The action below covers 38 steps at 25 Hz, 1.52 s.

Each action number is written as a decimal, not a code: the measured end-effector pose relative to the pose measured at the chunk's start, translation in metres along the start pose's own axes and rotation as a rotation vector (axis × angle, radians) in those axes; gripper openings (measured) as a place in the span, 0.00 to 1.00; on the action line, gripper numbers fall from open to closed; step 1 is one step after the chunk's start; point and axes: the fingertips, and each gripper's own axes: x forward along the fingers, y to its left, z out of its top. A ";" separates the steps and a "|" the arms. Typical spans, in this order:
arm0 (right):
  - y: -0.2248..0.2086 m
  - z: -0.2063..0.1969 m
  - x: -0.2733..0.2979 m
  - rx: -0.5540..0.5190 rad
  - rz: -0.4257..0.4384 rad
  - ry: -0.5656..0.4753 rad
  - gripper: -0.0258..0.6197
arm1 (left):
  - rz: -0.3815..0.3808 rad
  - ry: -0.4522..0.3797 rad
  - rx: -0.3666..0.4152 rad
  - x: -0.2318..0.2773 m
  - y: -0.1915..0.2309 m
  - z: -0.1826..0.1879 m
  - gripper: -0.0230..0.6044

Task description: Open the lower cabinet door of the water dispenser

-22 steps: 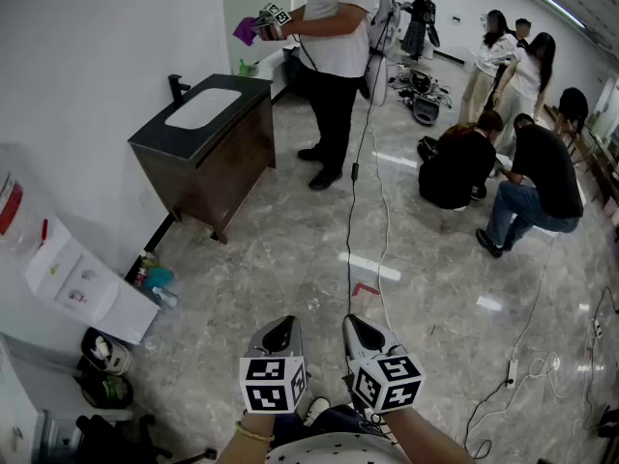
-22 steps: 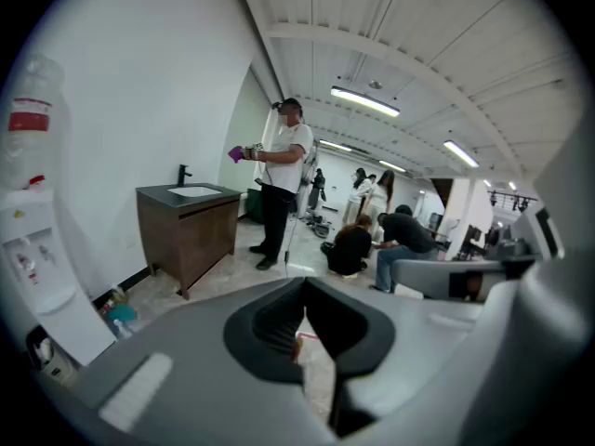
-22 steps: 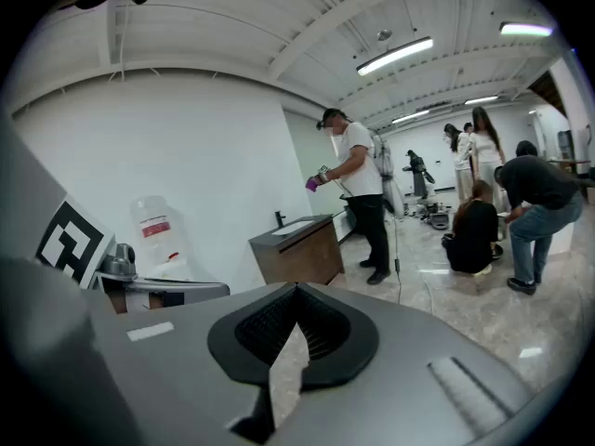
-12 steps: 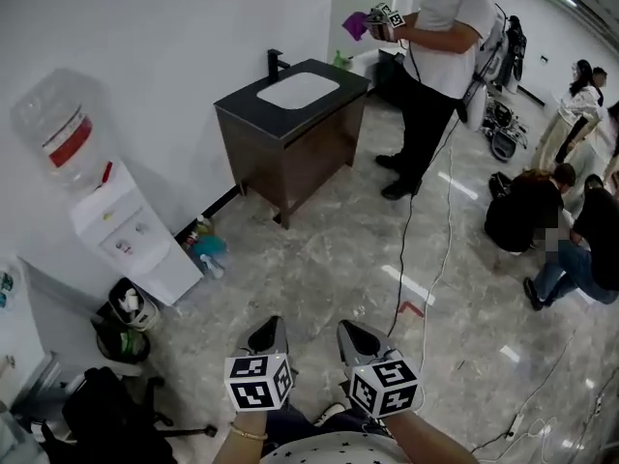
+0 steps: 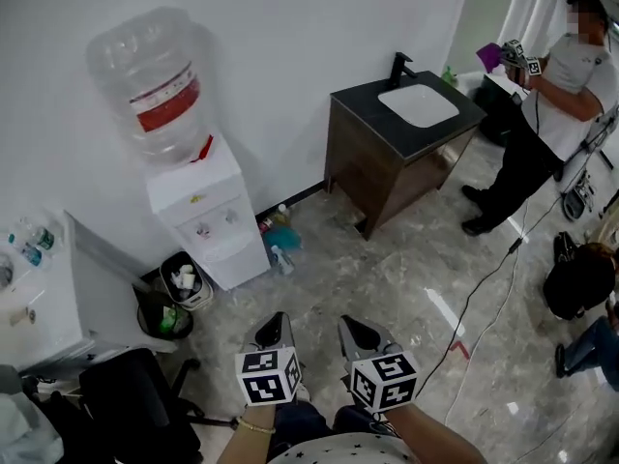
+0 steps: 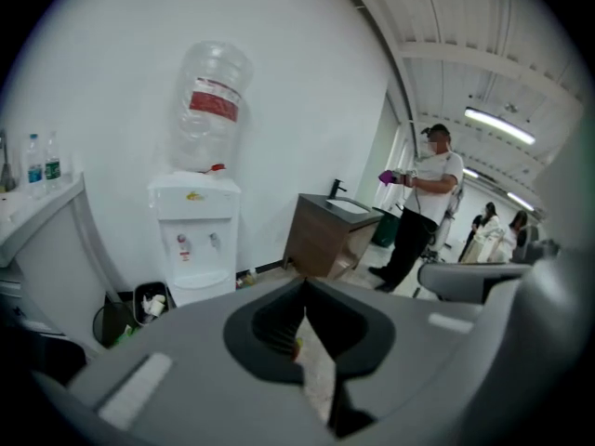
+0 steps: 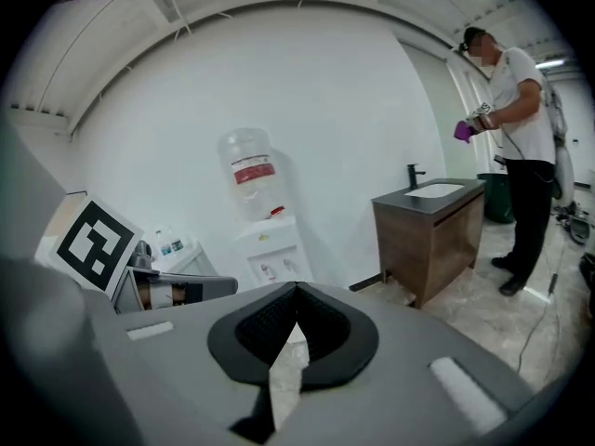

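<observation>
Both your grippers are empty and well apart from the water dispenser.

Your left gripper (image 5: 275, 329) and right gripper (image 5: 354, 333) sit side by side low over the marble floor (image 5: 387, 278), each with its jaws drawn together on nothing. Ahead and to your left, a small black bin (image 5: 181, 280) holds crumpled white rubbish. It stands just beside the white water dispenser (image 5: 208, 211), whose lower cabinet door (image 5: 244, 262) looks closed. A clear upturned bottle (image 5: 160, 80) with a red label sits on top. Farther right stands a dark vanity (image 5: 387, 167) with a white basin (image 5: 418, 104), and a person (image 5: 546, 104) beyond it.
</observation>
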 end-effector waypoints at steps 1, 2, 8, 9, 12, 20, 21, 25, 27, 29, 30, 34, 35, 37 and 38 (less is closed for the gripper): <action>0.015 0.005 0.021 -0.012 0.024 0.011 0.04 | 0.021 -0.001 -0.018 0.004 0.023 0.005 0.05; 0.028 0.008 0.041 -0.022 0.048 0.021 0.04 | 0.042 -0.002 -0.036 0.008 0.045 0.010 0.05; 0.088 0.014 0.140 -0.068 0.147 0.088 0.04 | 0.155 0.021 -0.098 0.029 0.153 0.016 0.05; 0.094 0.012 0.152 -0.077 0.155 0.103 0.04 | 0.172 0.024 -0.112 0.032 0.166 0.015 0.05; 0.105 0.005 0.186 -0.083 0.170 0.144 0.04 | 0.211 0.038 -0.154 0.044 0.199 0.006 0.05; 0.098 -0.039 0.297 -0.096 0.193 0.246 0.04 | 0.254 0.077 -0.223 0.116 0.260 -0.028 0.05; 0.093 -0.047 0.315 -0.090 0.198 0.254 0.04 | 0.261 0.077 -0.227 0.130 0.267 -0.034 0.05; 0.064 -0.093 0.393 -0.074 0.212 0.286 0.04 | 0.297 0.073 -0.231 0.190 0.296 -0.063 0.05; 0.048 -0.121 0.432 -0.086 0.220 0.312 0.04 | 0.309 0.072 -0.242 0.221 0.311 -0.080 0.05; 0.033 -0.152 0.470 -0.134 0.242 0.341 0.12 | 0.316 0.073 -0.266 0.249 0.325 -0.100 0.05; 0.026 -0.167 0.489 -0.168 0.255 0.350 0.14 | 0.316 0.077 -0.277 0.263 0.332 -0.112 0.05; -0.009 -0.212 0.552 -0.279 0.259 0.310 0.27 | 0.319 0.117 -0.275 0.310 0.356 -0.160 0.05; -0.017 -0.220 0.564 -0.287 0.260 0.297 0.31 | 0.329 0.124 -0.275 0.318 0.361 -0.171 0.05; -0.035 -0.237 0.586 -0.281 0.262 0.303 0.35 | 0.349 0.140 -0.283 0.330 0.368 -0.191 0.05; -0.043 -0.245 0.597 -0.270 0.259 0.317 0.39 | 0.359 0.153 -0.288 0.336 0.370 -0.200 0.05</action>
